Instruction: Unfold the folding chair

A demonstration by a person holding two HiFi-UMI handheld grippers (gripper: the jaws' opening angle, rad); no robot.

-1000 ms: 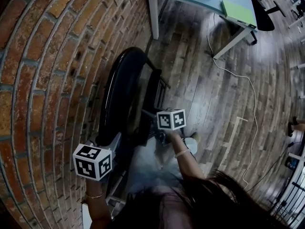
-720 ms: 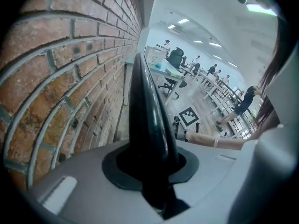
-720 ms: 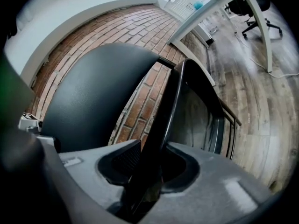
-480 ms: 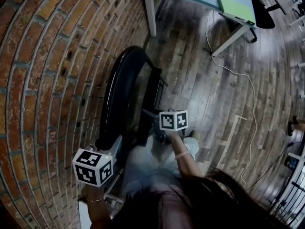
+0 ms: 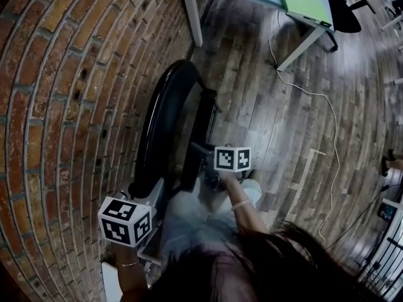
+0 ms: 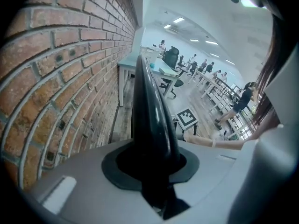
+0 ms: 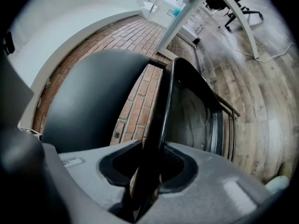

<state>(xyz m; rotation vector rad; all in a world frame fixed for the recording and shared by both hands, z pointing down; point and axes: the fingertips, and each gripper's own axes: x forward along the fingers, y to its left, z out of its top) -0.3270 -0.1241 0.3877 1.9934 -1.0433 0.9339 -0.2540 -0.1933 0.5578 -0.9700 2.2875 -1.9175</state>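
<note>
Left gripper (image 6: 156,164), first item on my rig: jaws clamped on the rounded edge of the curved backrest (image 6: 148,111) of the black plastic folding chair (image 5: 165,115). Right gripper (image 7: 147,168): jaws have just been closing, and I see them pinched on the thin rim of the chair's seat panel (image 7: 189,111). Chair: upright on the grey wooden plank floor (image 5: 271,124), just beside the red brick wall (image 5: 63,106), backrest nearest the wall, a narrow gap between backrest and seat panel.
</note>
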